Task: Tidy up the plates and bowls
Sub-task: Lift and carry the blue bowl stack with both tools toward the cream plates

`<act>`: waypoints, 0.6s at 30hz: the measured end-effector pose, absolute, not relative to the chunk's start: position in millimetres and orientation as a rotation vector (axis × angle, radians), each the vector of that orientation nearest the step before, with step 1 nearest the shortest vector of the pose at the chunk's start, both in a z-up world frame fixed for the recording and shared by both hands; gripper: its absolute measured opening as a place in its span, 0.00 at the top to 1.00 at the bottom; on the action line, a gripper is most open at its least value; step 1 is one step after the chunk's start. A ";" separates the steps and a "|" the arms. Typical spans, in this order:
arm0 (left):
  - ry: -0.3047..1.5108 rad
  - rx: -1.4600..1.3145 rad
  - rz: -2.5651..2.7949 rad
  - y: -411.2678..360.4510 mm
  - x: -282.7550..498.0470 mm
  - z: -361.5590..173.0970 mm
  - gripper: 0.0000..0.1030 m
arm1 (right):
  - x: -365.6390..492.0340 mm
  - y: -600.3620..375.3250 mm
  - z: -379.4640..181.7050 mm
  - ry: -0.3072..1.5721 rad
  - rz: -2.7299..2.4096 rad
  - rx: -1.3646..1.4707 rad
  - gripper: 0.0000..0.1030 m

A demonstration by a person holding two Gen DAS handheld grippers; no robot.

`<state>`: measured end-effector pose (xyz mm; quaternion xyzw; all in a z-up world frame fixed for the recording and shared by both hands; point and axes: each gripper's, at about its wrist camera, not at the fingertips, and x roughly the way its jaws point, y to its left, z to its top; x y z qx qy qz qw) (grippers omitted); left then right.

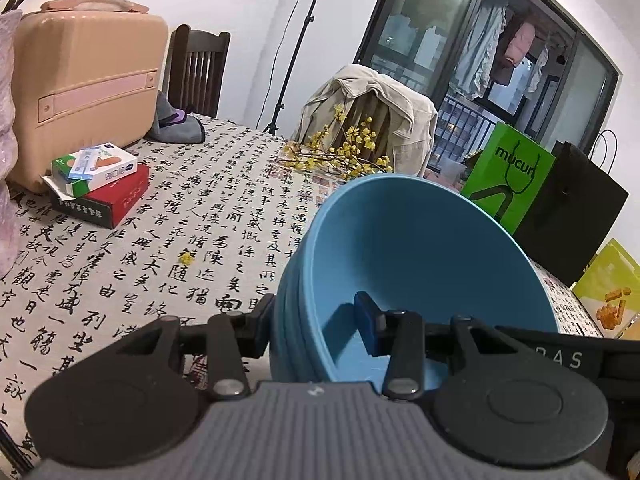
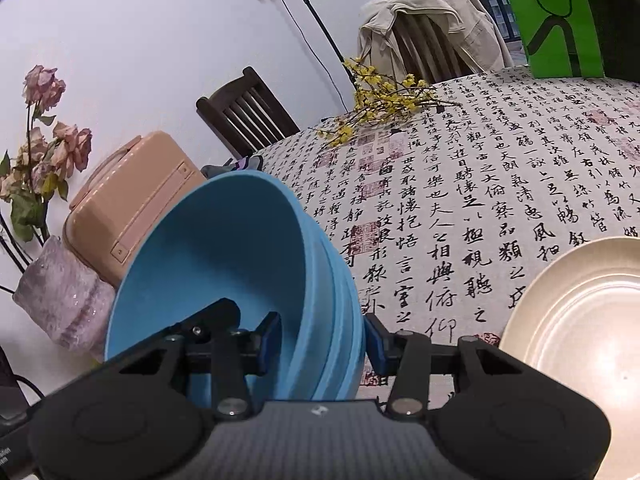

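Now both grippers pinch the blue bowl stack.
My left gripper (image 1: 316, 328) and right gripper (image 2: 322, 340) each clamp the bowls' (image 1: 420, 256) wall, one finger inside; the cream plate (image 2: 580, 320) lies right.

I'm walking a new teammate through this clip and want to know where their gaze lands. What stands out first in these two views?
The blue bowls, a nested, tilted stack, fill the middle of both views, with the left tool and the right tool each straddling the wall on opposite sides. Beneath them spreads the calligraphy tablecloth. A cream plate sits at the right edge of the right view.
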<state>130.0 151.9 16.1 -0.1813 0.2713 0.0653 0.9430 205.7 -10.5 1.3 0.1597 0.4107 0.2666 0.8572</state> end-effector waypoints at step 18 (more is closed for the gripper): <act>0.552 -0.334 0.095 116.2 137.6 23.9 0.59 | 203.9 -48.4 5.7 0.841 0.528 0.374 0.57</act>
